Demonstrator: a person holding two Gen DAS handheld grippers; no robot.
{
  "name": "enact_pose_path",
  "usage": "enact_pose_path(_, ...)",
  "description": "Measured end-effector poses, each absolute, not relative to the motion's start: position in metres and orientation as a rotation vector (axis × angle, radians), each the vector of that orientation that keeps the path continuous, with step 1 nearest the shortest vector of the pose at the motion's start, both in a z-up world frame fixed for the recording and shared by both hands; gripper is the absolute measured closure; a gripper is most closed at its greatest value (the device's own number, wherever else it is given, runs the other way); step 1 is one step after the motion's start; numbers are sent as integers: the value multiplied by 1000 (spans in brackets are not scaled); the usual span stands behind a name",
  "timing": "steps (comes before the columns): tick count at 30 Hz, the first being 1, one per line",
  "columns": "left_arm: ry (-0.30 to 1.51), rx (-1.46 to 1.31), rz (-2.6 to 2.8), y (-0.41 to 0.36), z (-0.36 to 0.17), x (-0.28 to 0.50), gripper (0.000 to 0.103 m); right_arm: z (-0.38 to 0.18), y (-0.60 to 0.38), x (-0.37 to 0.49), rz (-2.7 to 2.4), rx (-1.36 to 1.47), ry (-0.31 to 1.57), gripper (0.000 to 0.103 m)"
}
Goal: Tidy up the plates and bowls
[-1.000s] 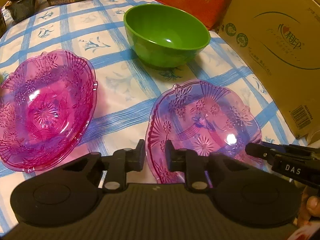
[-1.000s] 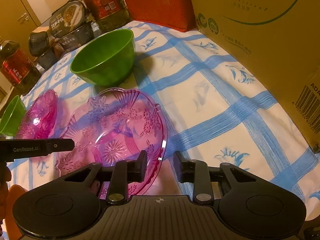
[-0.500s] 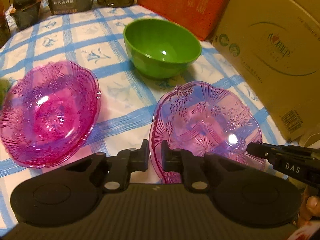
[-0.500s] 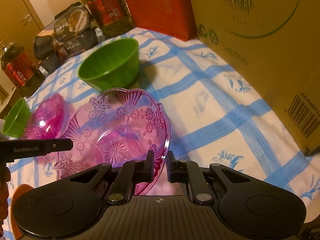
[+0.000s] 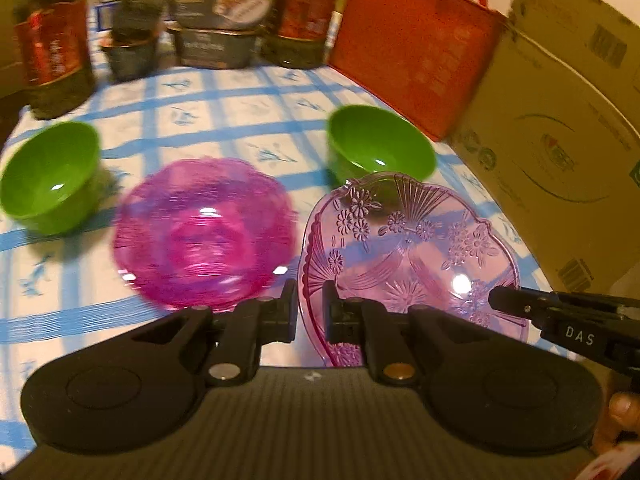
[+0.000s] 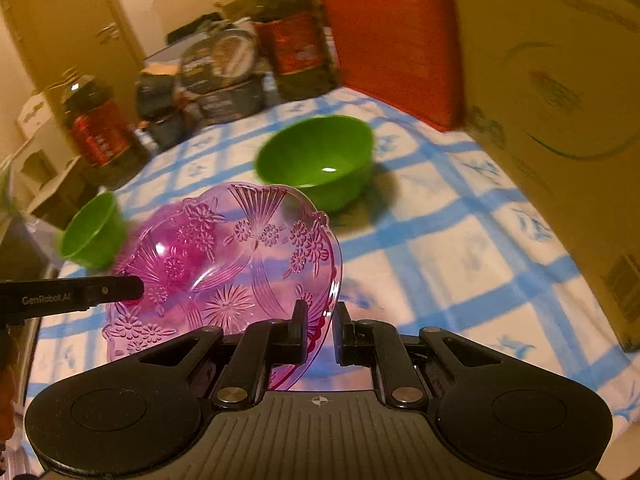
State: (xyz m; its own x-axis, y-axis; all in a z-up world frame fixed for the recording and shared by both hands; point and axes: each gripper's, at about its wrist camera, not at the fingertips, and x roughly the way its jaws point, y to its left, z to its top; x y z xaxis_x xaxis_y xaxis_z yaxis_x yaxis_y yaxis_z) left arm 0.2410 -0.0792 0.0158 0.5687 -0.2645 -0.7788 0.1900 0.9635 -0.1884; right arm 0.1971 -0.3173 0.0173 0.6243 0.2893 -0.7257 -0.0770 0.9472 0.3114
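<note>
A clear pink patterned plate (image 5: 408, 248) is lifted off the table and held at two sides. My left gripper (image 5: 310, 314) is shut on its left rim. My right gripper (image 6: 320, 330) is shut on its right rim; the plate also shows in the right wrist view (image 6: 228, 268). A second pink plate (image 5: 204, 232) lies on the table to the left. A green bowl (image 5: 380, 148) stands behind the held plate, and another green bowl (image 5: 50, 180) stands at the far left.
The table has a blue-checked cloth (image 5: 224, 120). A large cardboard box (image 5: 560, 128) lines the right side, with a red bag (image 5: 412, 48) beside it. Jars and food boxes (image 5: 216, 20) crowd the back edge.
Both grippers have closed on the pink plate's rims and raised it off the cloth. The views have pulled back and up, bringing the far-left green bowl into view.
</note>
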Motion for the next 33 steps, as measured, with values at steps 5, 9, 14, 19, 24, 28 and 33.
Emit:
enact_pose_path(5,911,-100,-213,-47,21,233,93,24,-285,210,270,207,865,90)
enact_pose_path(9,908,-121,-167,-25,20,235,92,25,-258,225,317,166,865,90)
enact_pose_path(14,912,-159,-117,2,13,247,92,16,-234,253,372,148,881,91)
enact_pose_path(19,914,-182,-78,20,4,267,92,8,-213,281,401,110,886,91)
enact_pose_path(24,911,-179,-51,29,-5,291,92,-4,-197,312,418,78,892,90)
enact_pose_path(28,924,-182,-32,36,-19,305,92,-14,-187,329,430,51,902,90)
enact_pose_path(33,942,-194,-19,43,-34,315,91,-28,-177,342,446,18,913,90)
